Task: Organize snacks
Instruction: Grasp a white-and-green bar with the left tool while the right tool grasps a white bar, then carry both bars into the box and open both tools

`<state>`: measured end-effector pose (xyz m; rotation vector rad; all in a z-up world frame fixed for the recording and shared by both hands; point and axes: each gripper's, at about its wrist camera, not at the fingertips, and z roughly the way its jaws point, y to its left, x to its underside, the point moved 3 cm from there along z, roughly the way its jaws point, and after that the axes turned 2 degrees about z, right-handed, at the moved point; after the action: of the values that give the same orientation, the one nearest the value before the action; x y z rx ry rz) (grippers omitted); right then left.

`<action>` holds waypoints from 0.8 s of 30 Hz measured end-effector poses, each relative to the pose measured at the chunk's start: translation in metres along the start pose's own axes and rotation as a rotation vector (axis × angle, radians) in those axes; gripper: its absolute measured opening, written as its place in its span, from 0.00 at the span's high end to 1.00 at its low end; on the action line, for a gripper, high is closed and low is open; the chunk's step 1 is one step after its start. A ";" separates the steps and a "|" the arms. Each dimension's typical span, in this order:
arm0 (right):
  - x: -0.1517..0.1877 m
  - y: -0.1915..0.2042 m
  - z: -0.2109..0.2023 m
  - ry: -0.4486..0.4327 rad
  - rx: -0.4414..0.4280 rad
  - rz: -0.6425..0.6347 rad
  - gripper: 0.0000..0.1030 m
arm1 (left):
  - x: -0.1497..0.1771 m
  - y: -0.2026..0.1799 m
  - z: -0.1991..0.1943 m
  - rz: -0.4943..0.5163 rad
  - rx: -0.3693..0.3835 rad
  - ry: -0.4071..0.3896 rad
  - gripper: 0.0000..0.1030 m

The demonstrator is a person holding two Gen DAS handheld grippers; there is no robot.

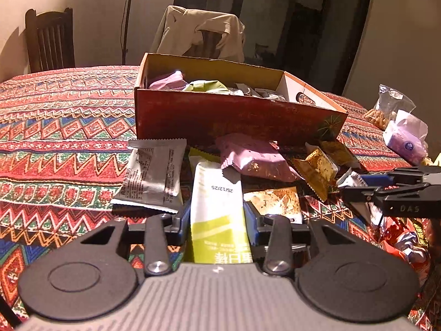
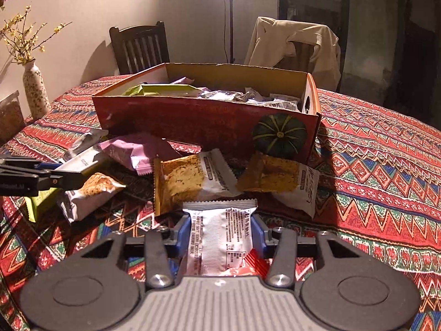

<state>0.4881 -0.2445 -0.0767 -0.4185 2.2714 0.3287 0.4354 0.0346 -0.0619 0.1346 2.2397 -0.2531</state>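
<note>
My left gripper point(image 1: 217, 215) is shut on a white and green snack packet point(image 1: 216, 207), held in front of the red cardboard box point(image 1: 234, 115). My right gripper point(image 2: 220, 229) is shut on a silver-white snack packet point(image 2: 220, 237), also in front of the box point(image 2: 193, 121). The box holds several packets, pink, green and silver. Loose packets lie on the patterned tablecloth between the grippers and the box: a pink one point(image 1: 253, 157), a silver one point(image 1: 154, 173), and golden cake packets point(image 2: 193, 179). The right gripper shows at the right edge of the left wrist view point(image 1: 350, 187).
A clear bag of snacks point(image 1: 388, 107) and a purple tissue pack point(image 1: 405, 140) lie at the right of the table. A vase with yellow flowers point(image 2: 34, 88) stands at the left. Two chairs stand behind the table, one draped with a beige jacket point(image 2: 297, 44).
</note>
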 end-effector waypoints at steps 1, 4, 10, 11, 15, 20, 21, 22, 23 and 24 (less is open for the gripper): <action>0.000 0.000 -0.002 -0.015 -0.004 0.006 0.58 | 0.000 -0.001 -0.003 -0.007 -0.009 0.003 0.63; -0.008 0.000 -0.019 -0.109 -0.005 0.028 0.58 | 0.000 0.001 -0.020 -0.053 -0.014 -0.022 0.63; -0.031 0.007 -0.073 -0.292 -0.011 0.032 0.58 | 0.006 -0.003 -0.082 -0.090 -0.032 -0.125 0.80; -0.031 0.011 -0.081 -0.300 -0.016 0.019 0.58 | 0.008 -0.005 -0.092 -0.097 -0.028 -0.136 0.81; -0.021 0.027 -0.110 -0.317 -0.040 -0.014 0.58 | 0.027 -0.016 -0.119 -0.106 -0.026 -0.130 0.80; 0.010 0.046 -0.145 -0.313 -0.090 0.000 0.58 | 0.040 -0.019 -0.104 -0.139 -0.031 -0.064 0.40; 0.017 0.048 -0.149 -0.307 -0.098 0.005 0.58 | 0.040 -0.016 -0.095 -0.174 -0.031 -0.042 0.38; 0.023 0.050 -0.154 -0.301 -0.105 0.010 0.58 | 0.037 -0.014 -0.087 -0.201 -0.051 -0.025 0.38; 0.031 0.053 -0.159 -0.291 -0.110 0.012 0.58 | 0.036 -0.013 -0.080 -0.205 -0.066 -0.026 0.33; 0.037 0.055 -0.162 -0.280 -0.111 0.015 0.58 | 0.032 -0.015 -0.072 -0.193 -0.069 -0.035 0.31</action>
<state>0.3356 -0.2603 0.0074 -0.3869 1.9895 0.4914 0.3582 0.0364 -0.0403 -0.1227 2.2255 -0.2790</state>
